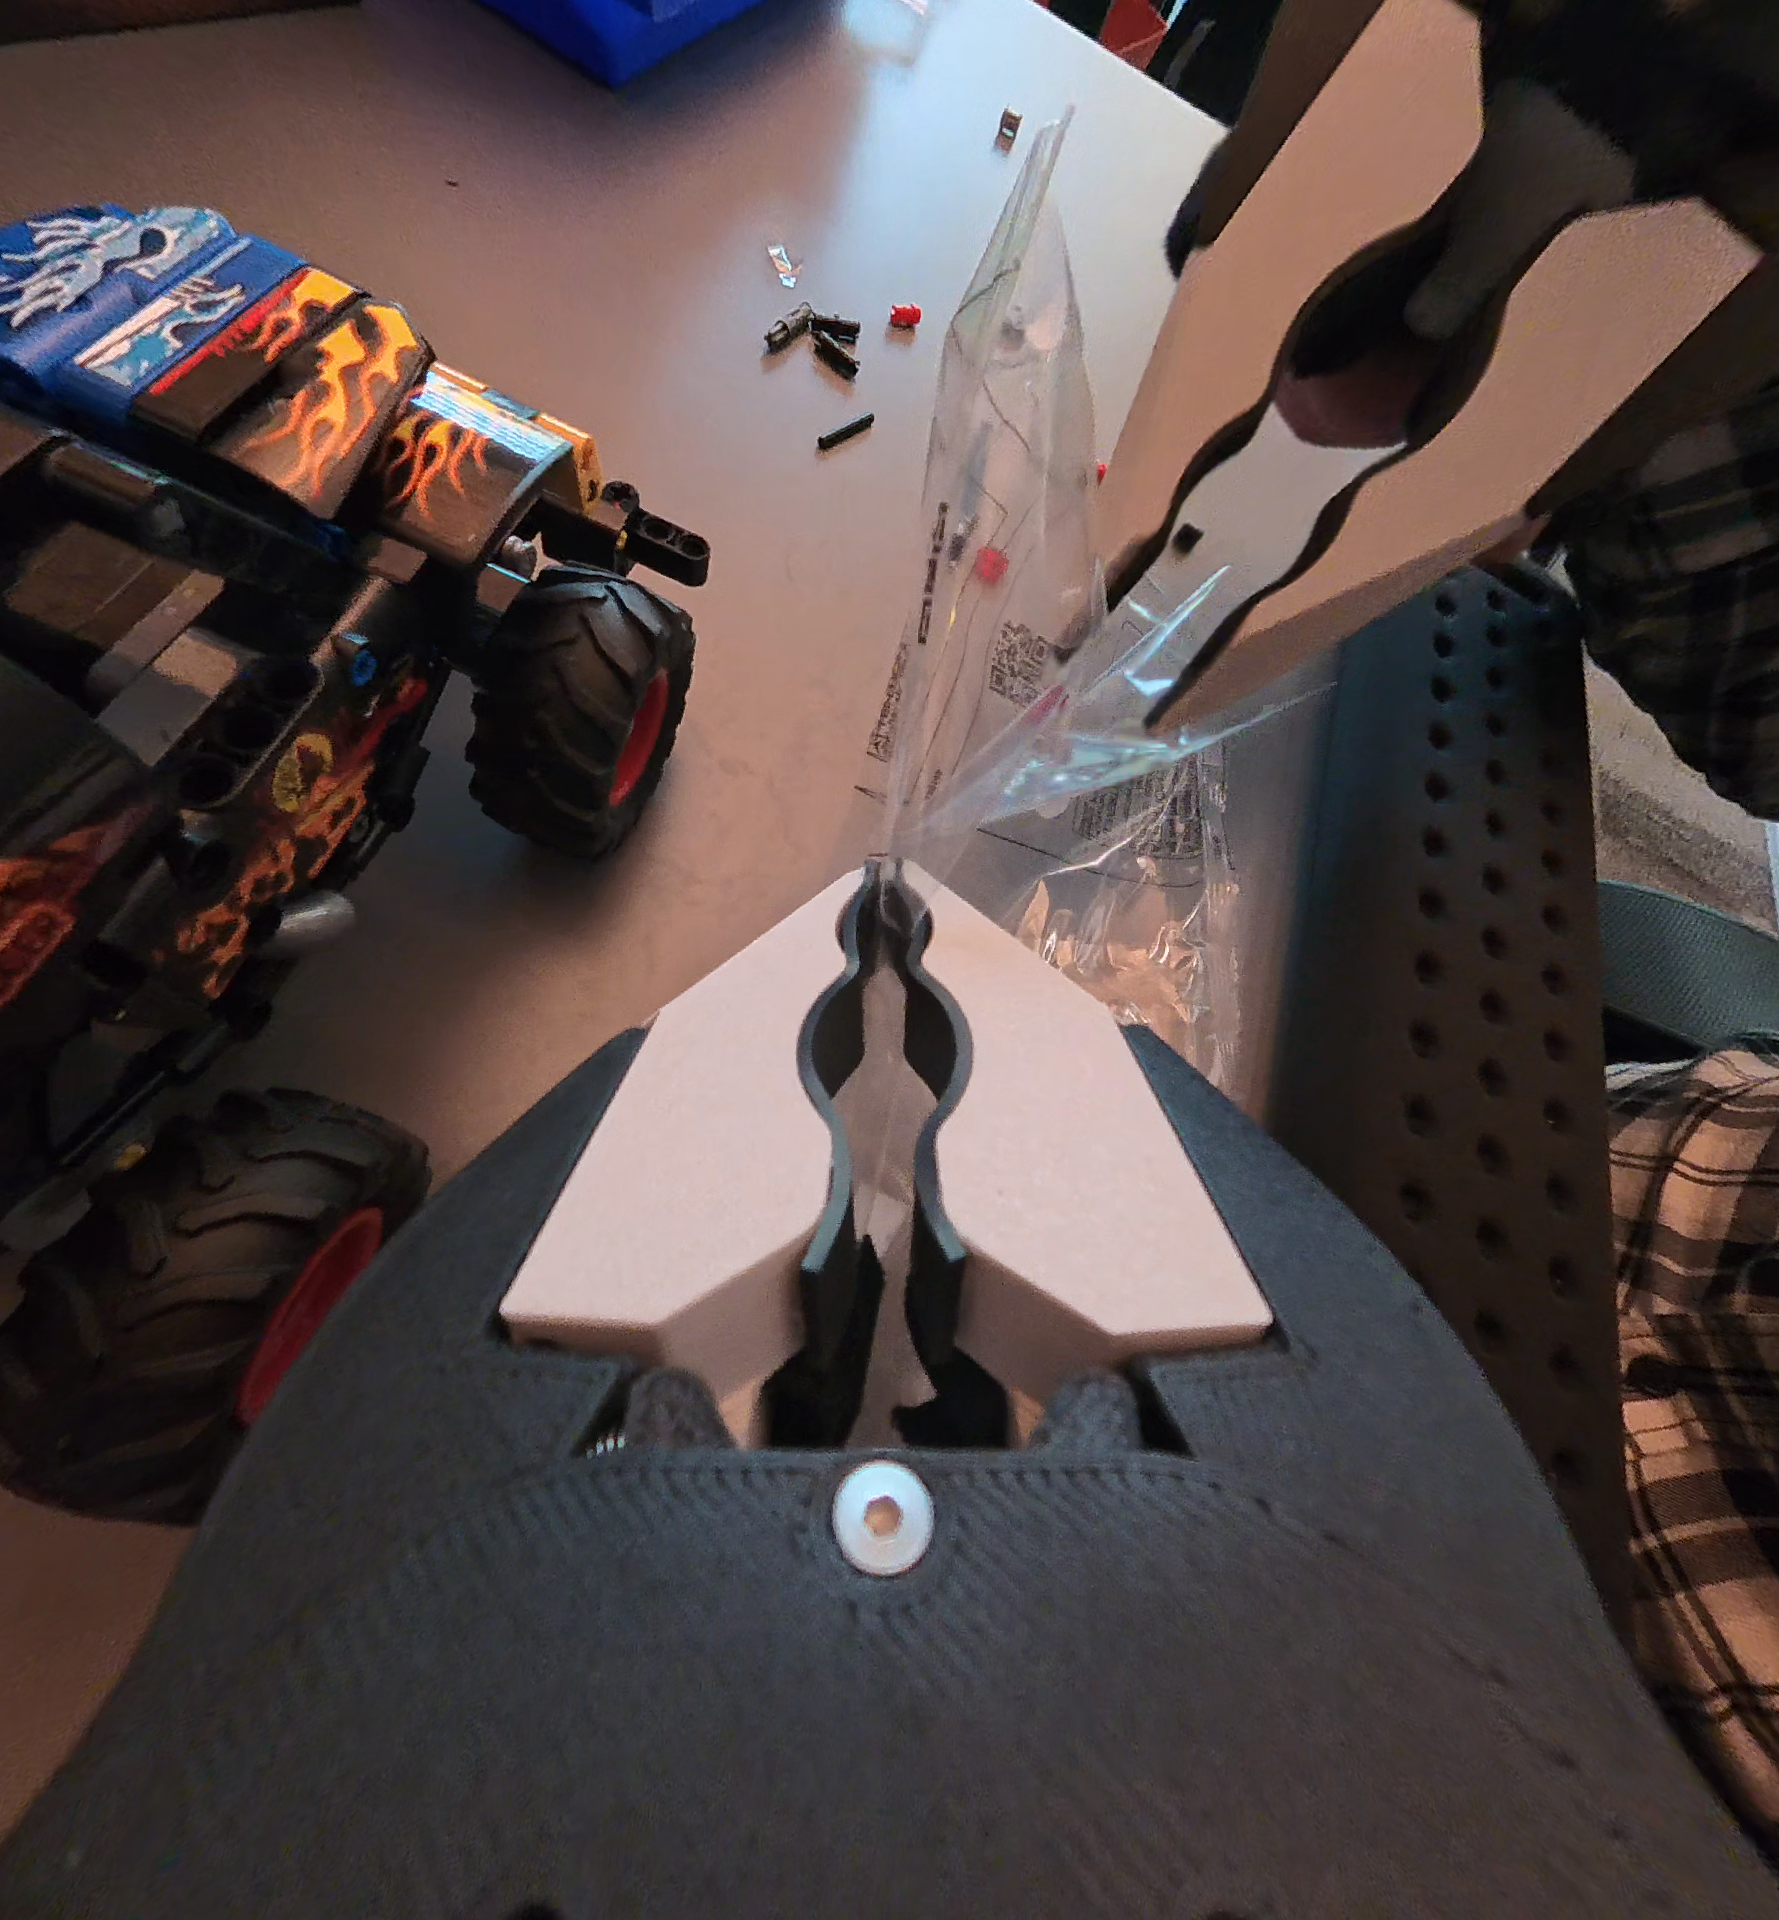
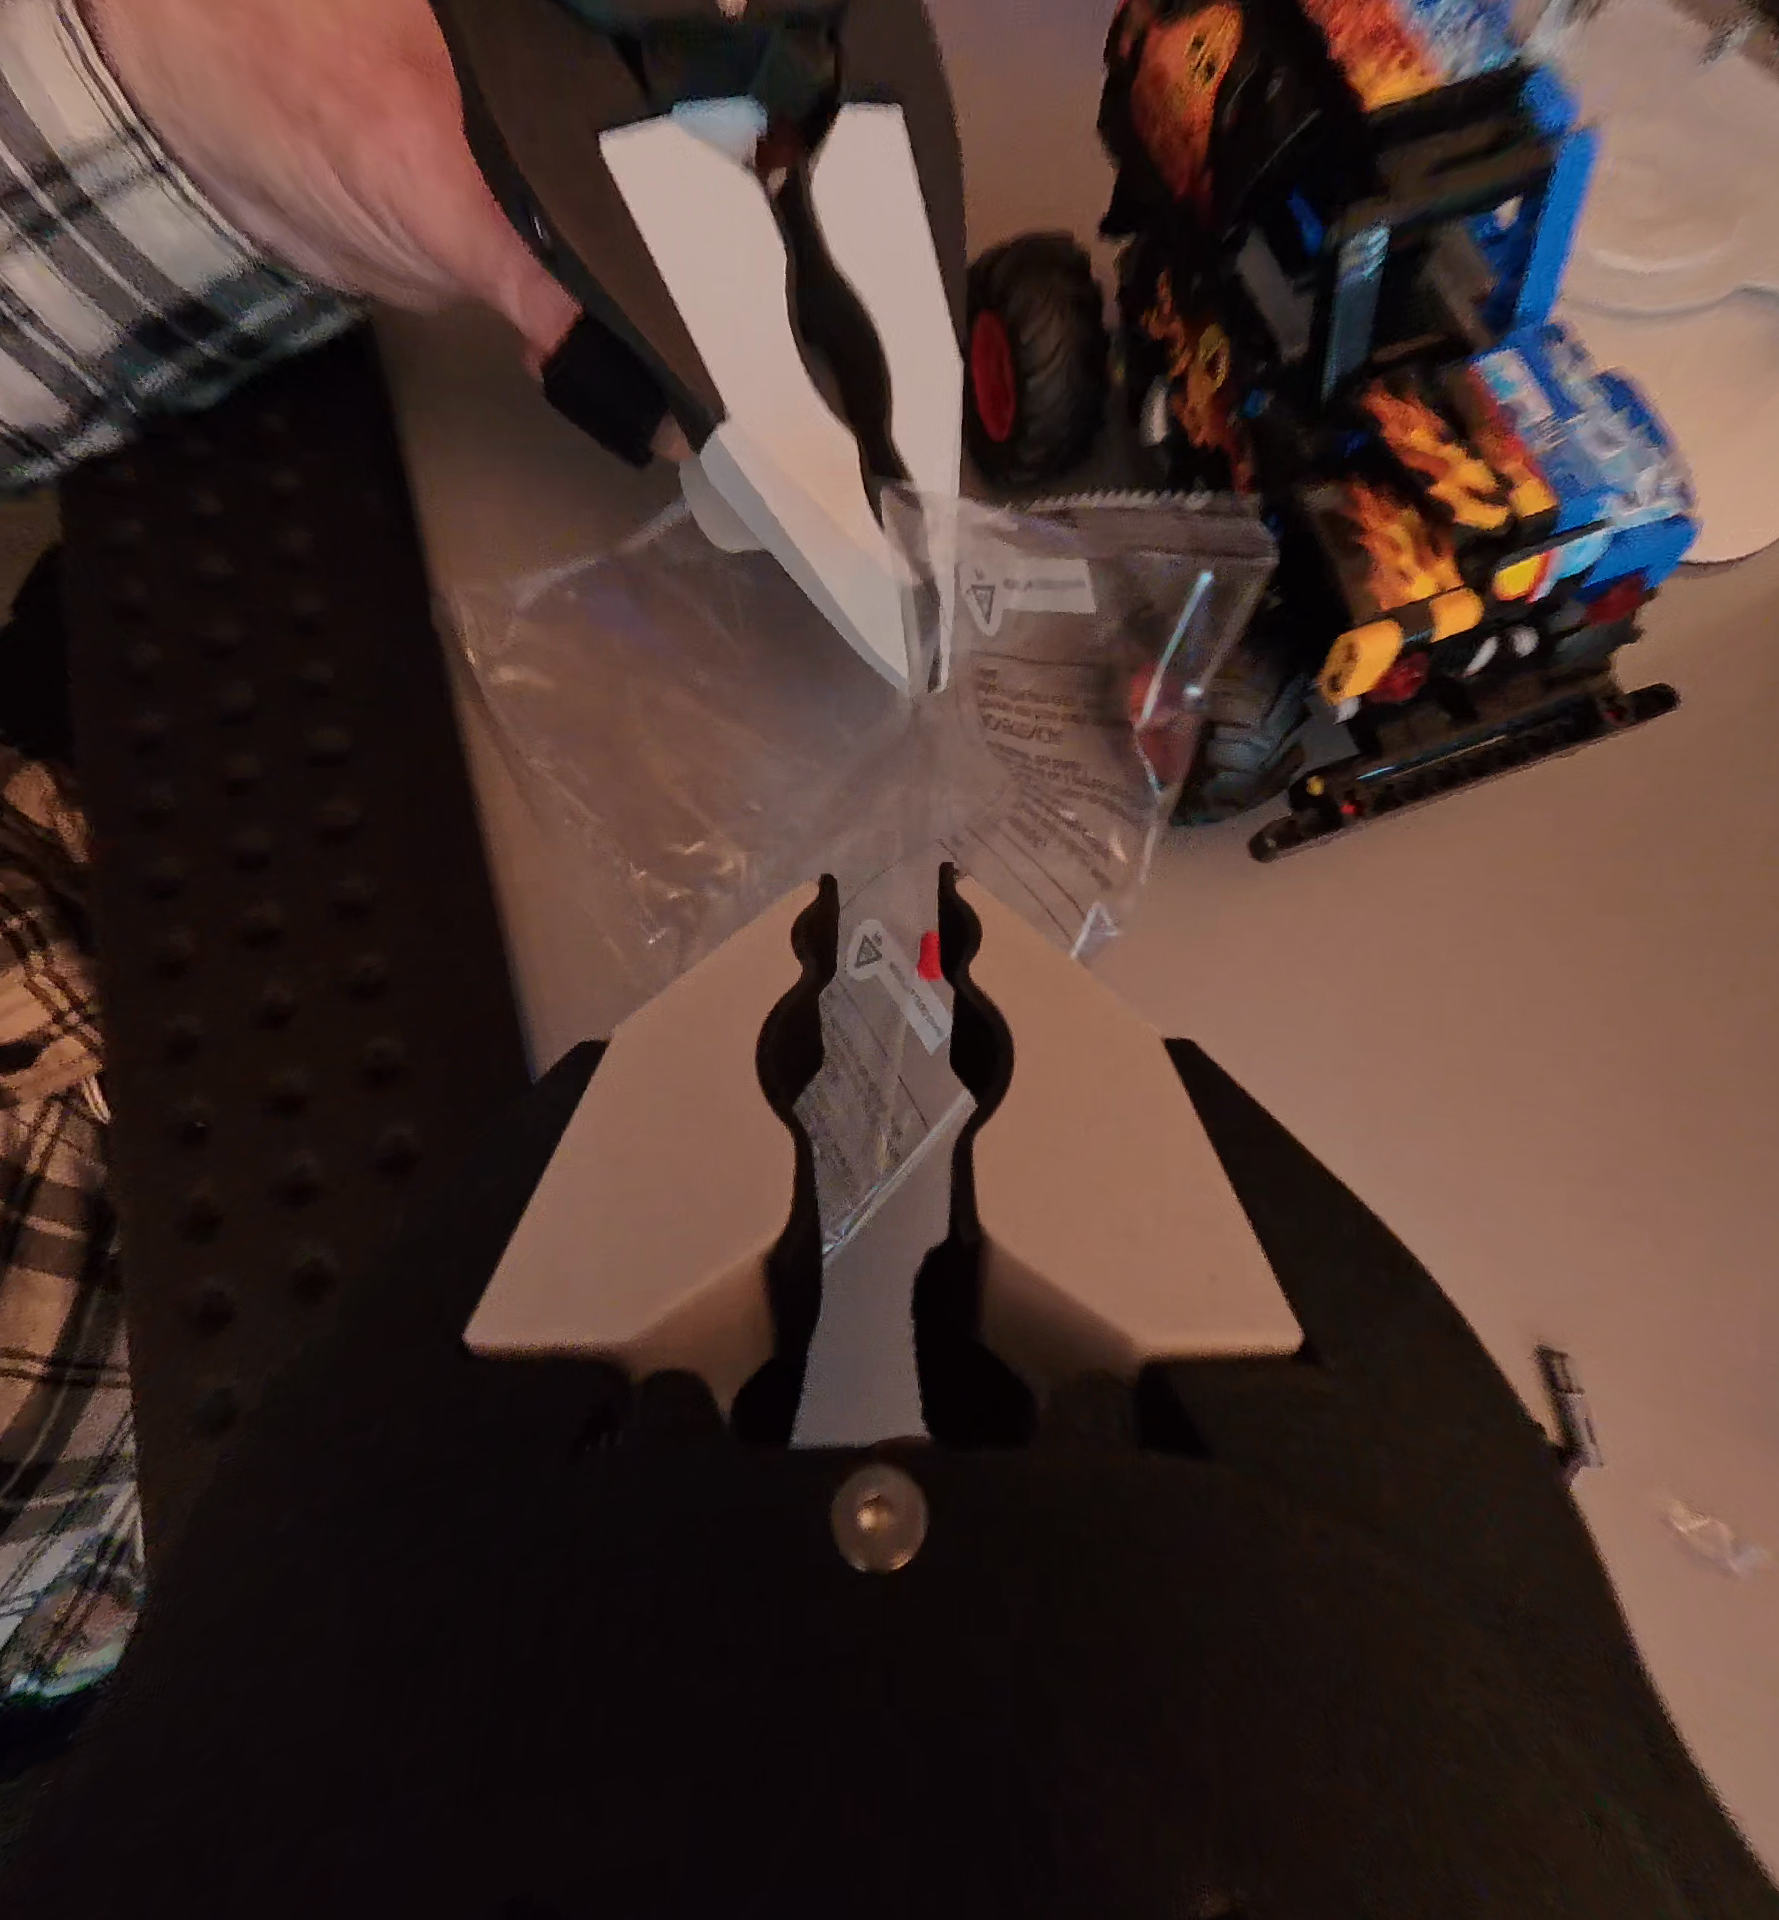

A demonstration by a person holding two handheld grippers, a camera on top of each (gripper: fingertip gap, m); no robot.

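Nearest in the left wrist view: left hand-held gripper (image 1: 880, 873) pressed together, pinching a gathered edge of a clear bag (image 1: 1010, 468) held up off the tabletop (image 1: 552, 208). Rest of the film between the fingers hard to make out.

Nearest in the right wrist view: right hand-held gripper (image 2: 887, 878) slightly spread, fingertips apart, printed film and a red piece (image 2: 929, 956) visible through the gap. Touching the film or only above it: cannot tell, blurred.

Just beyond, more crumpled film lying flat on the tabletop; one bag or two, unclear. Black perforated chair (image 1: 1436, 935) beside the tabletop's edge, plaid sleeve (image 1: 1737, 1299) cut off at the frame.

Only in the left wrist view: two truck wheels (image 1: 584, 707) with red hubs, and farther off loose black pins (image 1: 817, 332), about five, too small to count surely, plus one red stud (image 1: 903, 314). Blue thing (image 1: 625, 31) at the far edge, cropped.

Only in the right wrist view: the front of the one truck (image 2: 1384, 468), blurred, with just one wheel clear.
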